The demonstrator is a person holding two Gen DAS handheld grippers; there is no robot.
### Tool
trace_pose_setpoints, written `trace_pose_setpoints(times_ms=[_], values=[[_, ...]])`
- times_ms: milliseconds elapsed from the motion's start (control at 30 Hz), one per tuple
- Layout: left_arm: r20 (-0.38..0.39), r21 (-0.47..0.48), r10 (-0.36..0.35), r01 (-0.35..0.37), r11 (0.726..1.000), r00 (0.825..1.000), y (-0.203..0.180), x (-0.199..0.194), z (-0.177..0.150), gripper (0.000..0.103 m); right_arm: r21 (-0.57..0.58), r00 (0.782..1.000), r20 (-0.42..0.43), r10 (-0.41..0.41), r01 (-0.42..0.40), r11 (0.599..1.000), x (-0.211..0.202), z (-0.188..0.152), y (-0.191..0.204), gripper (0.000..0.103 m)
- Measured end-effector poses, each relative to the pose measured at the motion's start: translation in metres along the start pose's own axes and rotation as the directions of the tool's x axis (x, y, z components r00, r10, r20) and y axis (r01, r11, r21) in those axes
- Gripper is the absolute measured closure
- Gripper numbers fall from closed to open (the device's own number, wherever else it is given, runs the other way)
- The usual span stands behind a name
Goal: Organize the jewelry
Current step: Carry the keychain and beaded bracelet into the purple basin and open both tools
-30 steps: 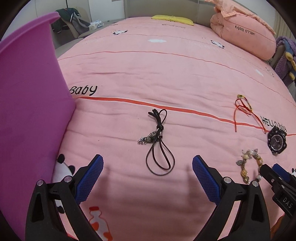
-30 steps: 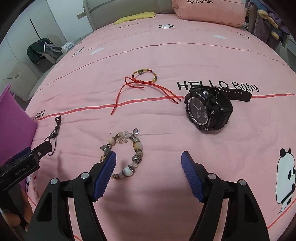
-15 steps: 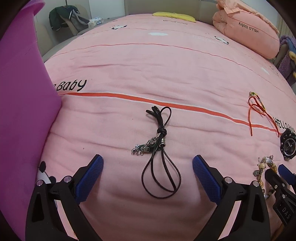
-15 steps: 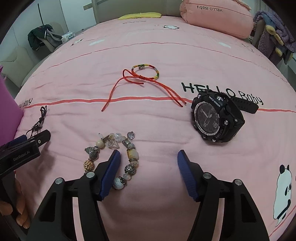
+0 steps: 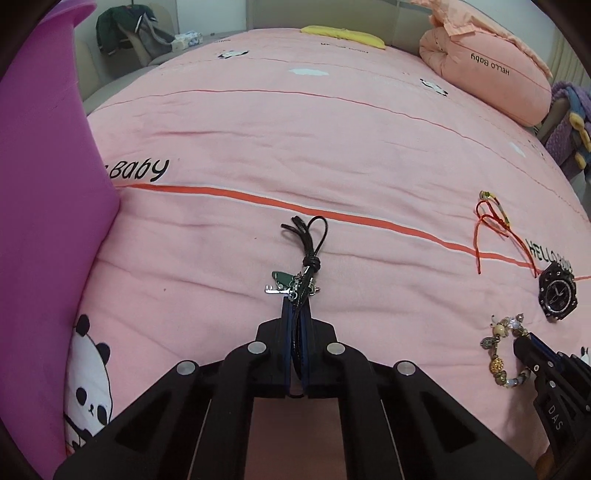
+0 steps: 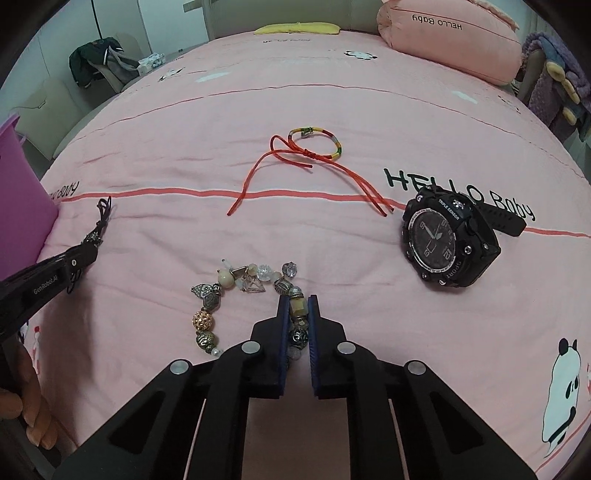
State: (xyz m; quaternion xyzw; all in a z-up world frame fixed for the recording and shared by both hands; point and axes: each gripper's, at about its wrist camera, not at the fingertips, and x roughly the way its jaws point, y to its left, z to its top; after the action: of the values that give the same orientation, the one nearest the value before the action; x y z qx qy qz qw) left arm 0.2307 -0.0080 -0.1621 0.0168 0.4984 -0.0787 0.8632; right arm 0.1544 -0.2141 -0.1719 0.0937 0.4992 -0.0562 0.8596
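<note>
My left gripper (image 5: 296,314) is shut on the black cord necklace (image 5: 308,243), whose knot, silver charms and far loop lie on the pink bedspread ahead of the fingertips. It also shows in the right wrist view (image 6: 96,230). My right gripper (image 6: 296,308) is shut on the right side of the beaded bracelet (image 6: 221,284), with a tan bead between the blue pads. The bracelet also shows in the left wrist view (image 5: 500,352). A red string bracelet (image 6: 314,147) and a black sport watch (image 6: 448,240) lie farther on the bed.
A purple container wall (image 5: 44,221) stands close on the left, also showing in the right wrist view (image 6: 18,192). A rolled pink quilt (image 6: 450,37) lies at the head of the bed. A chair with clothes (image 5: 129,33) stands beyond the bed's left edge.
Both grippers went from wide open to shut: the left closed on the black cord necklace, the right closed on the beaded bracelet. Both moved forward and down onto their items.
</note>
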Motion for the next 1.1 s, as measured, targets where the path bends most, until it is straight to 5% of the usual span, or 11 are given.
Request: trace_pose_setpoints(times_ms=[533,1100], values=[[0.025,0.032,-0.081,0.08,0.996,0.996,-0.018,-0.087,-0.048,0.099,0.035,0.992,0.109,0.069,-0.073,0.997,-0.08,-0.026,-0.011,0.094],[0.136,0.029,-0.095,0.092,0.995,0.986,0.014,-0.212,-0.055,0.099,-0.074,0.953,0.234,0.191,-0.178,0.981,-0.205,-0.03,0.047,0.094]])
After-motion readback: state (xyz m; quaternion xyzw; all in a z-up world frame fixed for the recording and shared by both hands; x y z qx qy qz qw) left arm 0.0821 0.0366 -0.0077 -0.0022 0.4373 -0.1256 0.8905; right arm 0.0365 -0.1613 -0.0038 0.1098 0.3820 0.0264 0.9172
